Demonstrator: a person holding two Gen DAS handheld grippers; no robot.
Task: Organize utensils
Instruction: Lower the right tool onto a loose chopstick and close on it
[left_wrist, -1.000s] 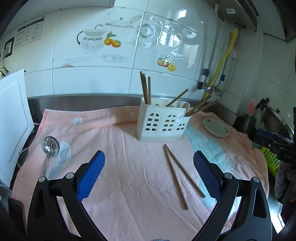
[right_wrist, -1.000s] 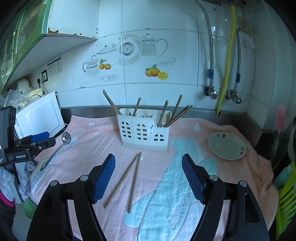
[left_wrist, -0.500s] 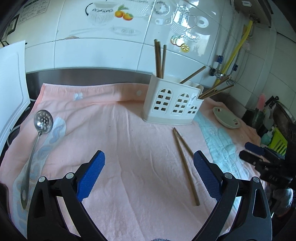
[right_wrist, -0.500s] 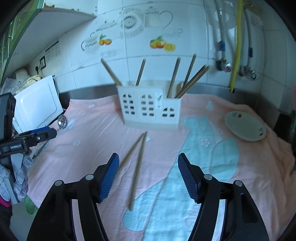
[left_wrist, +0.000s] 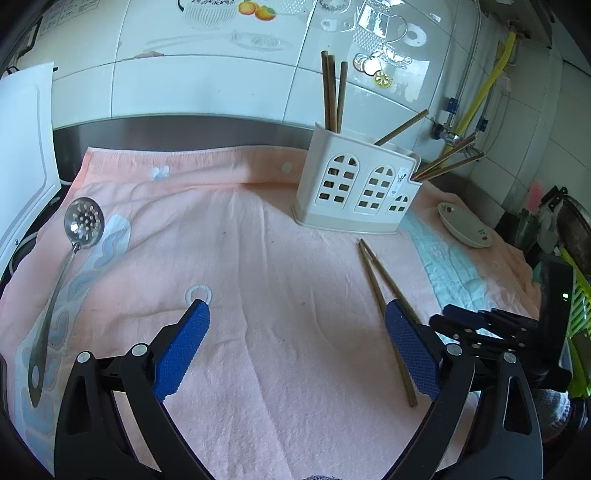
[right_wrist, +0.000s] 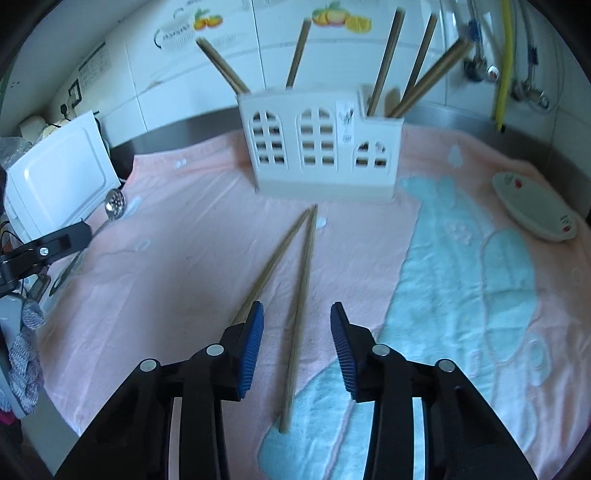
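Two wooden chopsticks (right_wrist: 300, 295) lie on the pink towel (right_wrist: 192, 229) in front of a white utensil caddy (right_wrist: 321, 147) that holds several chopsticks. My right gripper (right_wrist: 297, 343) is open, low over the towel, with one loose chopstick between its fingers and the other under its left finger. My left gripper (left_wrist: 295, 339) is wide open and empty above the towel; the chopsticks (left_wrist: 384, 302) lie by its right finger. A metal slotted spoon (left_wrist: 70, 258) lies at the towel's left edge. The caddy also shows in the left wrist view (left_wrist: 358, 184).
A small white dish (right_wrist: 535, 206) sits on the towel at the right. A white appliance (right_wrist: 55, 173) stands at the left. Tiled wall and pipes (right_wrist: 506, 59) run behind the caddy. A green rack (left_wrist: 580, 295) is past the towel's right edge.
Both grippers have moved forward and lower. The right gripper has narrowed its opening and now straddles a loose chopstick. The left gripper has stayed wide open.
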